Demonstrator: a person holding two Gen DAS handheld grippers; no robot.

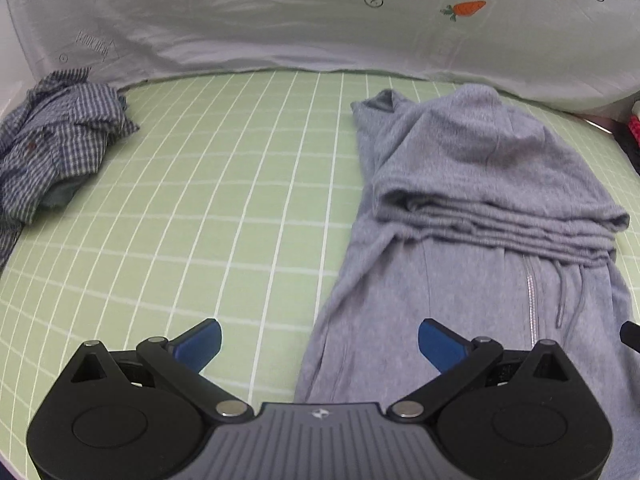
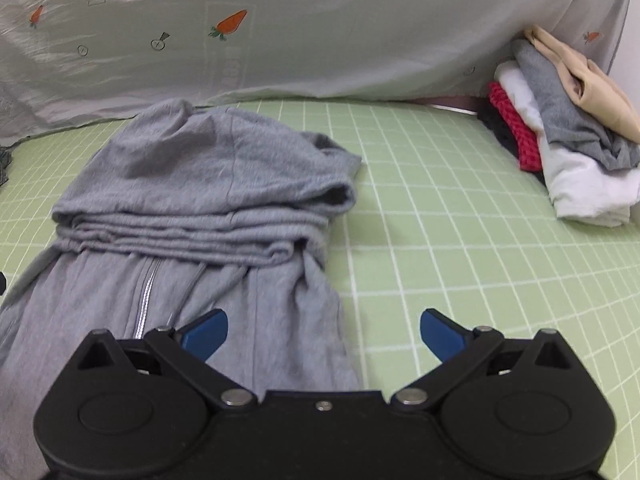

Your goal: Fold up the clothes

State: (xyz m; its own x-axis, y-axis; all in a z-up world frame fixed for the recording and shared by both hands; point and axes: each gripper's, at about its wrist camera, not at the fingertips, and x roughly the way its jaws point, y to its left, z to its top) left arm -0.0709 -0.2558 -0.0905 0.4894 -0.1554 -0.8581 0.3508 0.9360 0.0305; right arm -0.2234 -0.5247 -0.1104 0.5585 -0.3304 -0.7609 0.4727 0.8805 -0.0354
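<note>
Work surface: I am over a green grid-lined mat (image 1: 240, 184), backed by a pale carrot-print sheet (image 1: 320, 32).
Item in hand: a grey zip hoodie (image 1: 460, 208) lies flat on the mat, right of centre in the left wrist view and left of centre in the right wrist view (image 2: 200, 200).
Fold state: the far end is doubled toward me, its layered edge lying across the body just above the zipper (image 2: 145, 300) and drawstring (image 1: 566, 300). The near half is unfolded. I judge one fold made and at least one more owed.
Left gripper (image 1: 320, 344): jaws spread wide, holding nothing, over the hoodie's left edge.
Right gripper (image 2: 324, 338): jaws spread wide, empty, over the hoodie's right edge.
Finished: a stack of folded clothes (image 2: 568, 140) stands at the far right of the mat.
Outstanding: a crumpled blue checked shirt (image 1: 60, 136) waits far left, well apart from the hoodie, not yet folded.
Limitation: the hoodie's near hem is hidden under both rigs; I cannot confirm how it lies.
</note>
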